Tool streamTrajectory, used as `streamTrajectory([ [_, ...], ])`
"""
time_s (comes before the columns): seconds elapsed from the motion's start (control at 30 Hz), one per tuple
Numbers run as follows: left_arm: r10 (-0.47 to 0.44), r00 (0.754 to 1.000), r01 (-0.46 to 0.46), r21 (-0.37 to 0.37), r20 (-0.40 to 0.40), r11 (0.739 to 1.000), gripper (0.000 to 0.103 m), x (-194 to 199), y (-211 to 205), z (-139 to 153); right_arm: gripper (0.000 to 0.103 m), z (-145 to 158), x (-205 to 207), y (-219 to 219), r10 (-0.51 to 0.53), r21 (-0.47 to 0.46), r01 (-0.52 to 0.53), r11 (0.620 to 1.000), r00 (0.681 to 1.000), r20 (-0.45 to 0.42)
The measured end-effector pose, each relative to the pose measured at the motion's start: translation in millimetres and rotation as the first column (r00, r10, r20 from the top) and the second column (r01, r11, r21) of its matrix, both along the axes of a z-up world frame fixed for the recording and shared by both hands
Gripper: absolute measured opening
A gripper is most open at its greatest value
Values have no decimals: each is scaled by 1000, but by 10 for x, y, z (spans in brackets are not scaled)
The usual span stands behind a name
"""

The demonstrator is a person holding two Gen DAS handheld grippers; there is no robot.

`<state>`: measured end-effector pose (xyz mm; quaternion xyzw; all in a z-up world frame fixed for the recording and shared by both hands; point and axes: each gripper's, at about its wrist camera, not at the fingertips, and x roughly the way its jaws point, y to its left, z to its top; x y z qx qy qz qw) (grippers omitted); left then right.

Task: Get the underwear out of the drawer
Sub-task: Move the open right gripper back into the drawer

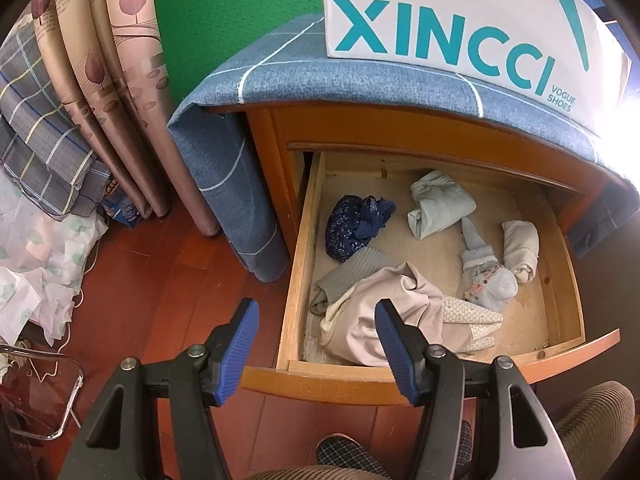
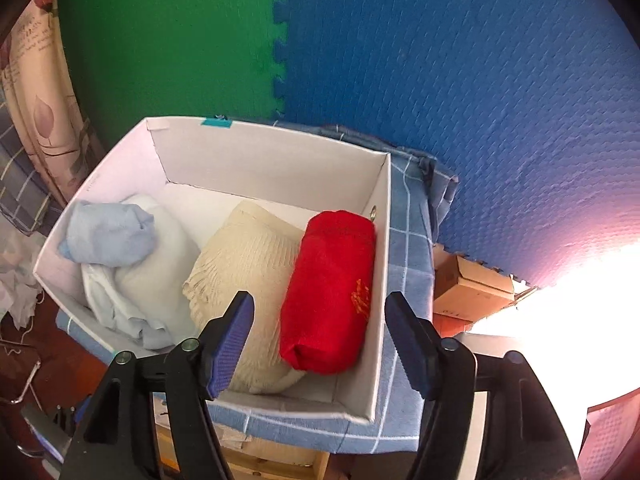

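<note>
In the left wrist view the wooden drawer (image 1: 294, 280) of a nightstand stands pulled open. Inside lie a dark blue bundle (image 1: 356, 226), a pale green bundle (image 1: 438, 208), a pink-beige garment (image 1: 384, 320), a grey ribbed piece (image 1: 352, 276), a beige roll (image 1: 520, 248) and pale blue socks (image 1: 486, 278). My left gripper (image 1: 316, 350) is open and empty, just in front of the drawer's near left corner. My right gripper (image 2: 320, 344) is open and empty above a white box (image 2: 382, 272) holding a red roll (image 2: 332, 288), a cream knit (image 2: 244, 264) and light blue cloth (image 2: 108, 236).
A white shoe box (image 1: 460, 24) sits on the blue checked cloth (image 1: 288, 72) over the nightstand. Curtains (image 1: 108, 80) and plaid fabric (image 1: 36, 128) hang at left. A wire hanger (image 1: 60, 400) lies on the wooden floor. A cardboard box (image 2: 468, 284) stands right of the nightstand.
</note>
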<state>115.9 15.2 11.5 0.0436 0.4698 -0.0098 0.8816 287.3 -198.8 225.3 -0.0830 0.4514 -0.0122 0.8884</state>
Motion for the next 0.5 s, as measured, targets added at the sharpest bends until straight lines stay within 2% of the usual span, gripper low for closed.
streamTrajectory([
  [0.27,17,1000,-17,-21,-17,1000,62,21,39,-22,65,193,-615,70,105,27,-106,994,994,29],
  [0.37,21,999,-22,-35,-26,999,62,35,62,-30,64,98,-918,118,162,26,-162,987,987,3],
  [0.5,35,999,-37,-56,-33,998,62,37,102,-39,64,-207,-1240,189,209,32,-208,978,976,-66],
])
